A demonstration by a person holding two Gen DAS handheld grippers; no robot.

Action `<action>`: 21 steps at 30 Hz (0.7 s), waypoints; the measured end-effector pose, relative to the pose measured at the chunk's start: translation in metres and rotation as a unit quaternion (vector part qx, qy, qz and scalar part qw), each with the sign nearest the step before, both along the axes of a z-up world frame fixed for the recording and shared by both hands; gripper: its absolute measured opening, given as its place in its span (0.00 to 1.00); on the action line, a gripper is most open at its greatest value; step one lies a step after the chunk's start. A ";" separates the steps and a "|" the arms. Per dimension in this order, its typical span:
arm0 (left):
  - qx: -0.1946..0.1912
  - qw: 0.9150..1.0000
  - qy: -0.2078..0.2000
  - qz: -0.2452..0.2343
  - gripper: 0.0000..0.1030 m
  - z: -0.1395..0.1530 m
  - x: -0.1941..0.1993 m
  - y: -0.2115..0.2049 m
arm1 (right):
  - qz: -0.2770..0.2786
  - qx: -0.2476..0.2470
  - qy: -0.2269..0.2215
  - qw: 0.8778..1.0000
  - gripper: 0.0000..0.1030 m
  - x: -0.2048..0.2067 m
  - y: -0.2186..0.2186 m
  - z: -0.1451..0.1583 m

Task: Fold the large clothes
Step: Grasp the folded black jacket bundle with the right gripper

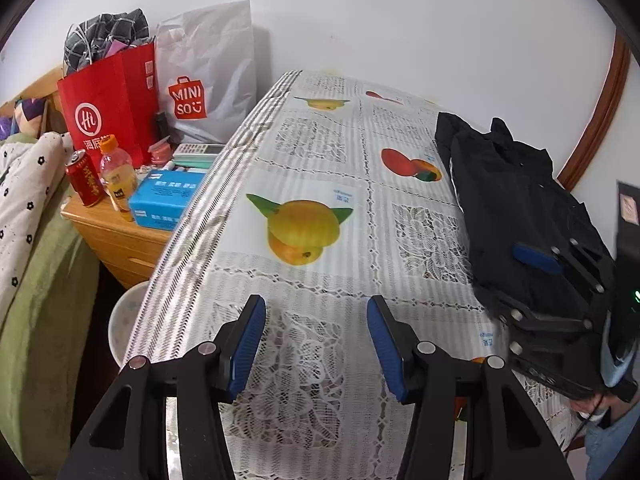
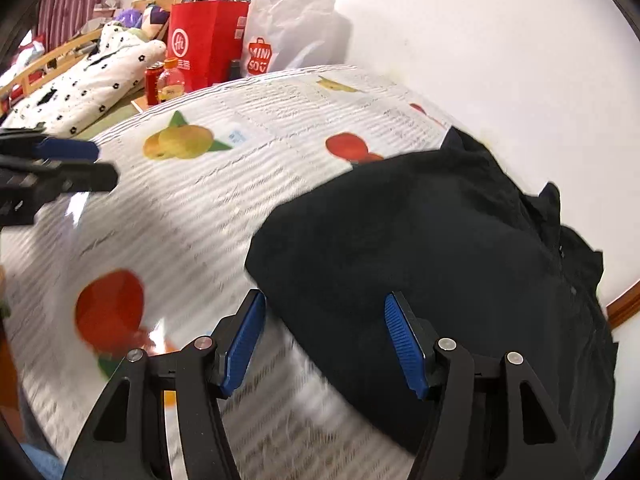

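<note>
A black garment [image 1: 516,204] lies folded in a bundle on the right side of the table, which has a lace-and-fruit cloth [image 1: 320,208]. It fills the right of the right wrist view [image 2: 440,248]. My left gripper [image 1: 316,344] is open and empty over the bare cloth near the table's front edge. My right gripper [image 2: 325,344] is open and empty, just above the near edge of the garment; it also shows at the right of the left wrist view [image 1: 560,280]. The left gripper's fingers [image 2: 68,150] show at the left edge of the right wrist view.
Left of the table stands a wooden nightstand [image 1: 116,236] with a red bag [image 1: 112,108], a white Miniso bag [image 1: 204,76], a can [image 1: 85,183], a bottle [image 1: 117,174] and a blue tissue box [image 1: 164,200]. A bed with bedding [image 1: 28,184] lies far left. A white wall [image 1: 400,20] is behind.
</note>
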State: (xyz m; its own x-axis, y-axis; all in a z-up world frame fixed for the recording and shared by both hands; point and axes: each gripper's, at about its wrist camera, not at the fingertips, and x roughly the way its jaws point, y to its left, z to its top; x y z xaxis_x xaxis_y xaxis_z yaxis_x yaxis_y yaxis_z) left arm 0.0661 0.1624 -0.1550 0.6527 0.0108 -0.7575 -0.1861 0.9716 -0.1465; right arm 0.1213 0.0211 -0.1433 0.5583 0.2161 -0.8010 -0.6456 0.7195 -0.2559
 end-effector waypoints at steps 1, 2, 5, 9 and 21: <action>-0.003 1.000 0.000 -0.001 0.49 -0.001 -0.001 0.000 | 0.002 0.000 -0.003 1.000 0.51 0.004 0.004 0.000; -0.005 1.000 -0.001 -0.001 0.49 -0.001 -0.001 0.000 | 0.003 0.001 -0.001 1.000 0.46 0.007 0.007 -0.001; -0.007 1.000 0.001 -0.002 0.49 -0.003 -0.003 0.000 | 0.000 -0.005 0.002 1.000 0.20 0.012 0.016 -0.004; -0.012 1.000 -0.001 0.001 0.49 -0.004 0.000 0.001 | 0.000 0.000 0.010 1.000 0.10 0.029 0.026 -0.003; -0.009 0.999 -0.020 -0.044 0.49 0.013 0.020 -0.038 | -0.080 0.230 -0.024 0.969 0.08 0.056 -0.086 0.103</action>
